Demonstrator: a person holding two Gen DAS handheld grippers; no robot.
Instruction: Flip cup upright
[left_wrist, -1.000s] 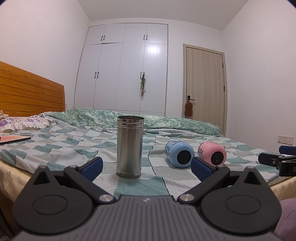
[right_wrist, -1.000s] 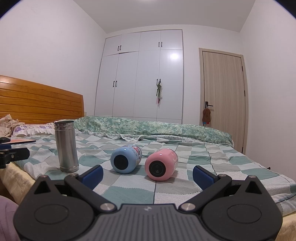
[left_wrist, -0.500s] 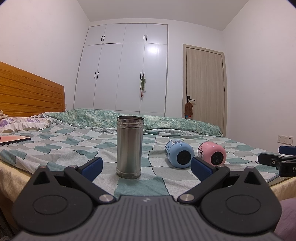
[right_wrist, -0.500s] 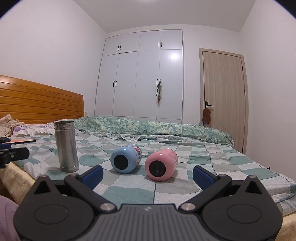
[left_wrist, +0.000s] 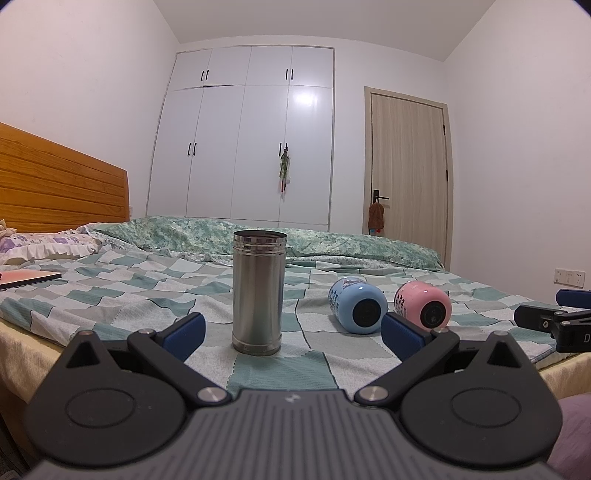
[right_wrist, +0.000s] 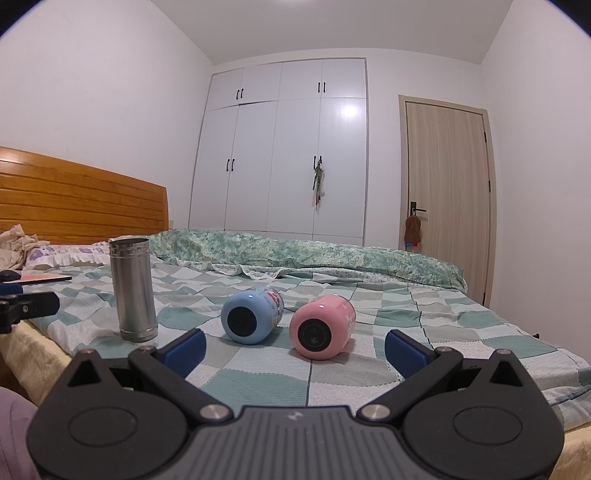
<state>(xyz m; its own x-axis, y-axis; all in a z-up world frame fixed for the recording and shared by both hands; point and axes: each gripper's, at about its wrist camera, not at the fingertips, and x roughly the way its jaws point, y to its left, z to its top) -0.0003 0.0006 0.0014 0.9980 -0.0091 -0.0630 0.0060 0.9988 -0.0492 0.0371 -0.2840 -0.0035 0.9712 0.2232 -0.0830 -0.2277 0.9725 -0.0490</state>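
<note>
Two cups, blue cup (right_wrist: 252, 316) and pink cup (right_wrist: 322, 326), lie toppled on the checkered bed (right_wrist: 461, 332) beside an upright steel cup (right_wrist: 133, 289), nearer the white wardrobe (right_wrist: 284, 147) than both wide-spread grippers, left gripper (left_wrist: 291, 332) and right gripper (right_wrist: 293, 347).

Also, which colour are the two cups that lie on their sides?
One blue cup, one pink cup; clearest in the right wrist view.

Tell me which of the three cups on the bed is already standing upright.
The tall steel cup, leftmost of the three, stands upright with its open rim on top. The blue cup and pink cup both lie on their sides, bases facing the cameras.
</note>
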